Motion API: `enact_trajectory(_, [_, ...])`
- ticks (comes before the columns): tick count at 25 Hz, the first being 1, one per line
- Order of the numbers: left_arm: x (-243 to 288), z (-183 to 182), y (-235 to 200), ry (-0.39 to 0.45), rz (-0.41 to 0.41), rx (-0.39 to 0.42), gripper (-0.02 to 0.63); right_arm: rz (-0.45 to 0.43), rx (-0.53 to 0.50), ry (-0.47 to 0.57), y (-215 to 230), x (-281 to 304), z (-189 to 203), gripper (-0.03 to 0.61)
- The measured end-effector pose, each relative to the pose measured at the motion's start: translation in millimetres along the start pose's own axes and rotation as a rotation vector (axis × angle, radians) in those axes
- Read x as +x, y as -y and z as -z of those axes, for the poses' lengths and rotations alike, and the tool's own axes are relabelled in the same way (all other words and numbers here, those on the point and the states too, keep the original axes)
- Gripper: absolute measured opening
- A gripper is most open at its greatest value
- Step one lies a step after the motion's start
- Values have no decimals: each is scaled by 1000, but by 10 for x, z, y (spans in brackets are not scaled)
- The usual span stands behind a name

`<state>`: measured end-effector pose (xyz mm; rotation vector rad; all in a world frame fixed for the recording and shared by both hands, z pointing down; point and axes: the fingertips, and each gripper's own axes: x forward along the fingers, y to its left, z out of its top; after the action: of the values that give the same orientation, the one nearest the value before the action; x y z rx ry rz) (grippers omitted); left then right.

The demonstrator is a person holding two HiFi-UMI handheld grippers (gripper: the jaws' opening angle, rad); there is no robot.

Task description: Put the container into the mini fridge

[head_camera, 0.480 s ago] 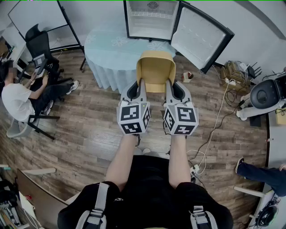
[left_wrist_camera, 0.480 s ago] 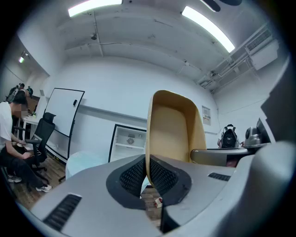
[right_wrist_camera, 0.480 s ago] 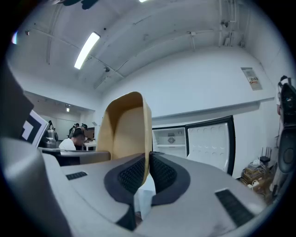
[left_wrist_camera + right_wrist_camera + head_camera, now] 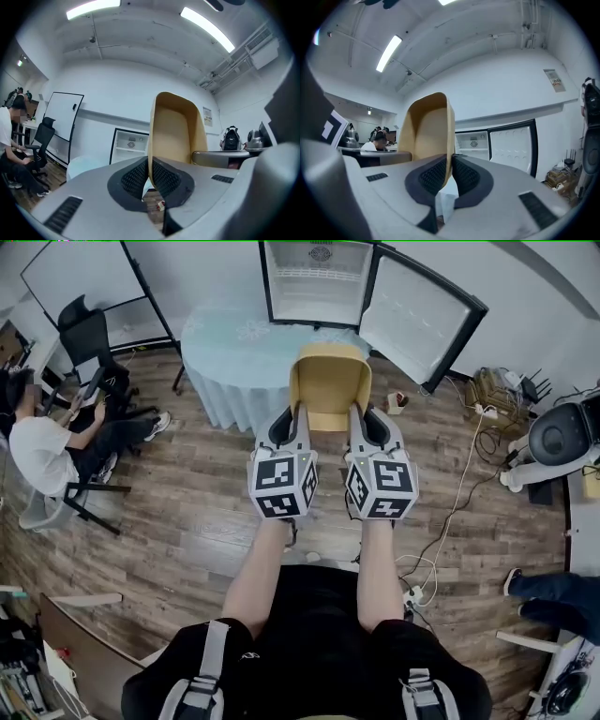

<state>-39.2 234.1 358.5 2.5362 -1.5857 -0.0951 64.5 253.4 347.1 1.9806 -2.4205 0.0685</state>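
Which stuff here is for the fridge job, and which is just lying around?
For the job: container, open mini fridge, left gripper, right gripper, both shut on the container.
Just around: office chair, whiteboard, floor cables, seated person.

An office: whiteboard (image 4: 80, 277), swivel chair (image 4: 82, 334), strip ceiling lights (image 4: 206, 28).

Straight ahead, the white mini fridge with a black frame (image 4: 317, 282) stands open at the far side of the round table draped in pale blue cloth (image 4: 225, 348). You have free room inside it below the white wire shelf (image 4: 317, 271). Its open door (image 4: 417, 315) juts toward you and bounds the right side. The tan open-topped container (image 4: 328, 381), pinched by the left gripper (image 4: 298, 418) and the right gripper (image 4: 354, 418), fills the gap between them. The seated person in a white shirt (image 4: 37, 451) is well apart on the left.
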Motion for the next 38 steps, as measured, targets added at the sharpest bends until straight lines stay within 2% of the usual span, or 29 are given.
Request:
enact_trajectory(10, [-36,-81,-34,12,-5,8,21,-28,12,13,-58,5,-66,29])
enact_trajectory(20, [157,-35,-85,6,3,-21,20,-43,6,-3,11,164,-34,37])
enact_trajectory(24, [347,-65,-181,23,-12,-24,21,-62,-5,-4,58,406,-56,37])
enact_trajectory(32, [842,-332,-591,132,-65,-57,21,-128,-81,41,15,1115,-279,40])
enact_trajectory(38, [1206,-271,-628,118,-54,-56,28,-94,-59,18,238,1473,-197,28])
